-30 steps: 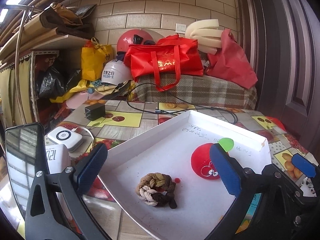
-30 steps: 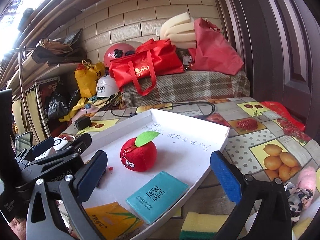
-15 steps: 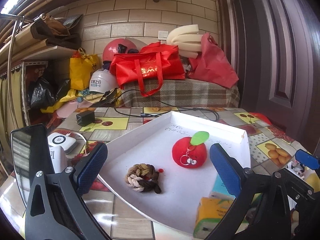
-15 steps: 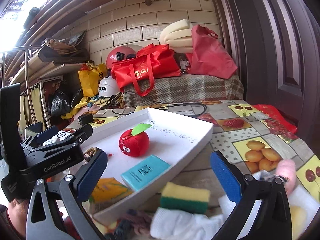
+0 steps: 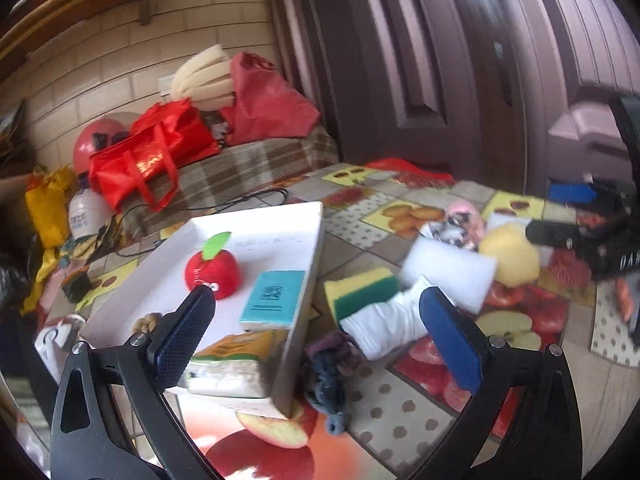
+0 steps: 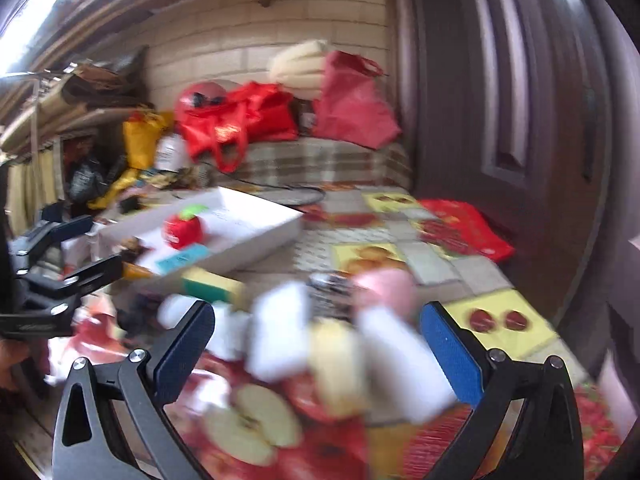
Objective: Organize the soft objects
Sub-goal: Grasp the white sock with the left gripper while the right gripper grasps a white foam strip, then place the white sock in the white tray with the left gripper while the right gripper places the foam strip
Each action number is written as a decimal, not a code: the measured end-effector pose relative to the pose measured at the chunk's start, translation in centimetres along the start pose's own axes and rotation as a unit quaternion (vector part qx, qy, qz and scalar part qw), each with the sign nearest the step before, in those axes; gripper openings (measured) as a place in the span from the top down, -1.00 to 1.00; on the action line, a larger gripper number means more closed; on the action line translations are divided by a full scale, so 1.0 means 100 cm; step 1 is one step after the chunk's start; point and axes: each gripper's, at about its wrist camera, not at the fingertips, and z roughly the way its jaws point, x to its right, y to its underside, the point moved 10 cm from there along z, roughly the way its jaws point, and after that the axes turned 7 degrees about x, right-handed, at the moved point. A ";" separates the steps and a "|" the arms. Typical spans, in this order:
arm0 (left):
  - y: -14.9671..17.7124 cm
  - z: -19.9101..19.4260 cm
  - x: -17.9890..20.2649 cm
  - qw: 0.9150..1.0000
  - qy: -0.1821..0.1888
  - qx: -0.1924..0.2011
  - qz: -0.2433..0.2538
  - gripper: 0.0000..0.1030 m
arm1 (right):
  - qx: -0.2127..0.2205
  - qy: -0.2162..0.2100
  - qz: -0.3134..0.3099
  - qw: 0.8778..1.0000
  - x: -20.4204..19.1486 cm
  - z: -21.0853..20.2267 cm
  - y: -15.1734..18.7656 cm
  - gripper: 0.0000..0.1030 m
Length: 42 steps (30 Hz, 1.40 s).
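A white tray (image 5: 172, 264) holds a red plush apple (image 5: 212, 270), a teal pad (image 5: 274, 298), an orange-topped pack (image 5: 236, 354) and a knotted rope toy (image 5: 146, 322). Beside the tray lie a yellow-green sponge (image 5: 360, 290), a white sock (image 5: 388, 322), a dark cloth (image 5: 330, 372), a white foam block (image 5: 448, 274), a yellow sponge (image 5: 510, 254) and a pink soft toy (image 5: 462, 216). My left gripper (image 5: 316, 322) is open over the tray's right edge. My right gripper (image 6: 316, 338) is open above the blurred white and yellow sponges (image 6: 340, 360). The left gripper (image 6: 60, 256) shows at left in the right wrist view.
The table wears a fruit-print cloth (image 5: 520, 320). A dark door (image 5: 440, 60) stands at the right. Red bags (image 5: 160, 152), a helmet (image 5: 86, 142) and foam rolls (image 5: 208, 80) pile on a plaid bench behind. A black cable (image 5: 240, 200) runs behind the tray.
Both grippers have swung to the right, away from the tray's middle toward the loose pile of sponges and cloths. Both views are now motion-blurred. Neither gripper has taken hold of anything.
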 end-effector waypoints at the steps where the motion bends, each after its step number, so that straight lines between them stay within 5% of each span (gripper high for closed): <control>1: 0.004 0.008 0.012 0.999 0.010 -0.021 0.024 -0.99 | -0.019 -0.010 0.011 1.000 0.010 0.001 0.005 -1.00; 4: 0.018 0.030 0.038 0.993 0.029 -0.078 0.078 -0.92 | -0.037 -0.019 0.023 0.999 0.031 -0.002 0.011 -1.00; 12: 0.028 0.056 0.054 0.988 0.046 -0.117 0.090 -0.87 | -0.081 -0.039 -0.031 0.995 0.023 0.009 0.025 -0.98; 20: 0.038 0.062 0.068 0.981 0.064 -0.142 0.118 -0.77 | -0.042 -0.048 0.046 0.997 0.059 -0.007 0.013 -0.94; 25: 0.041 0.068 0.067 0.979 0.080 -0.160 0.099 -0.66 | -0.098 -0.053 0.010 0.994 0.050 0.011 0.028 -0.39; 29: 0.043 0.068 0.067 0.978 0.095 -0.165 0.084 -0.43 | -0.142 -0.069 -0.023 0.987 0.032 0.033 0.042 -0.19; 33: 0.043 0.068 0.070 0.977 0.103 -0.167 0.086 -0.05 | -0.169 -0.087 -0.027 0.981 0.021 0.047 0.051 0.59; 34: 0.043 0.067 0.071 0.977 0.103 -0.167 0.087 0.00 | -0.169 -0.087 -0.024 0.981 0.021 0.048 0.052 0.62; 37: 0.041 0.066 0.071 0.977 0.101 -0.161 0.092 0.33 | -0.128 -0.071 -0.003 0.989 0.032 0.036 0.038 0.62; 42: 0.017 0.041 0.069 0.988 0.100 -0.079 0.088 0.34 | -0.005 -0.034 0.075 0.997 0.067 -0.007 0.004 0.63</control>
